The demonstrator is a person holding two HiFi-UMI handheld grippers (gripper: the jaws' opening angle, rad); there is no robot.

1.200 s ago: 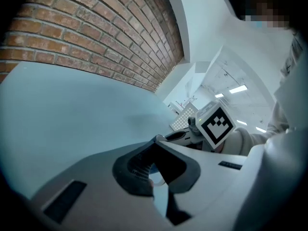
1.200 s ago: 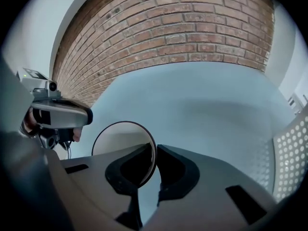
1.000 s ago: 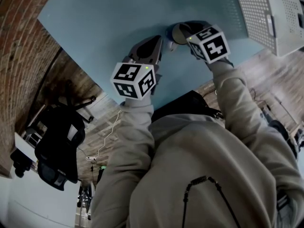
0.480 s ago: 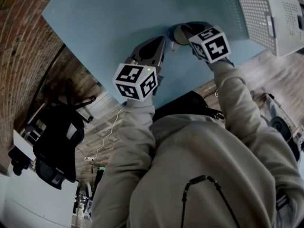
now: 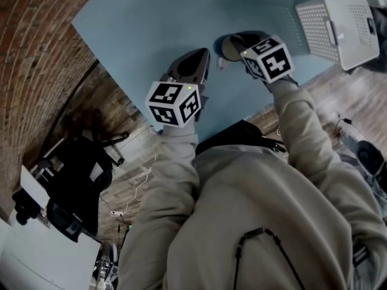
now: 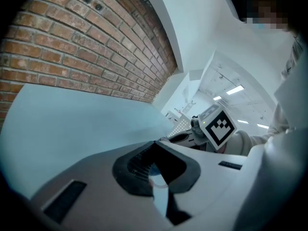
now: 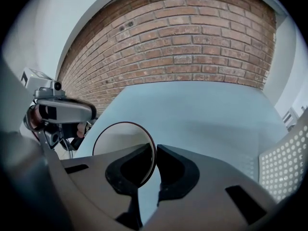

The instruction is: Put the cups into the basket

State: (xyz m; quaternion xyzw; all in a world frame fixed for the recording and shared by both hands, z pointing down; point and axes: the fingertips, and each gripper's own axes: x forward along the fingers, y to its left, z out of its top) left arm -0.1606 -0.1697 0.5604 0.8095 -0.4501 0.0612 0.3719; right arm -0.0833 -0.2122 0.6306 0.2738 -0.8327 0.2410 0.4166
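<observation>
Found left gripper [image 6: 155, 163] closed almost together, only a pale sliver too small to name between its dark ribbed pads. Found right gripper [image 7: 155, 165] clamped on the thin wall of the cup [image 7: 120, 139], one jaw inside the round, dark-edged rim, over the smooth pale-blue table [image 5: 151, 23]. Judged it mid-carry. Called next for a sweep right to the white perforated basket [image 5: 331, 18], boxy and likely plastic, then release above it.

The table [image 5: 151, 23] looks smooth and matt, the cup [image 7: 120, 138] smooth, the basket [image 5: 314, 23] holey plastic, the brick wall [image 7: 192, 37] rough, the sleeve [image 5: 296, 119] soft cloth.
</observation>
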